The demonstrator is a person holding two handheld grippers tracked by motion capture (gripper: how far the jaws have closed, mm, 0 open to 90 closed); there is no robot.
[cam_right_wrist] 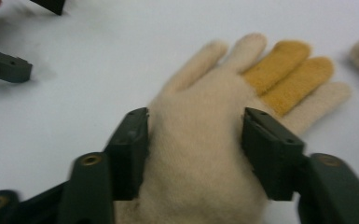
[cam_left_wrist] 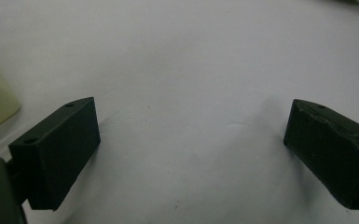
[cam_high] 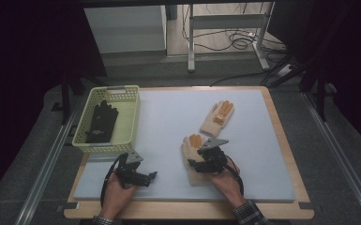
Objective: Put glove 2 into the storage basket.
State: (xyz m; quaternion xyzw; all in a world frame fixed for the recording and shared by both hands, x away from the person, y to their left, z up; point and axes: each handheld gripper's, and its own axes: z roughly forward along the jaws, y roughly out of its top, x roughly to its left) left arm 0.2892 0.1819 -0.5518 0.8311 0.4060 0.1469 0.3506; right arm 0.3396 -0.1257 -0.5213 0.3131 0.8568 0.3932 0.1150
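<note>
White mat (cam_high: 169, 140) covers the table; basket (cam_high: 130, 105) far left holds a black glove (cam_high: 102, 123). Risk — the near cream glove (cam_right_wrist: 200, 135) could bunch or slip, since only soft knit sits between the jaws. Right gripper (cam_right_wrist: 193, 140) straddles its palm, touching both sides, pinch unconfirmed. Left gripper (cam_left_wrist: 191, 140) — spread wide, empty, over bare mat. Second cream glove (cam_high: 217, 117) lies farther off.

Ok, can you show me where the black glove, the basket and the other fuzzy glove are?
black glove (cam_high: 102, 122), high view, middle of its palm.
basket (cam_high: 133, 117), high view, its right wall.
far cream glove (cam_high: 215, 119), high view, its palm below the orange fingers.
</note>
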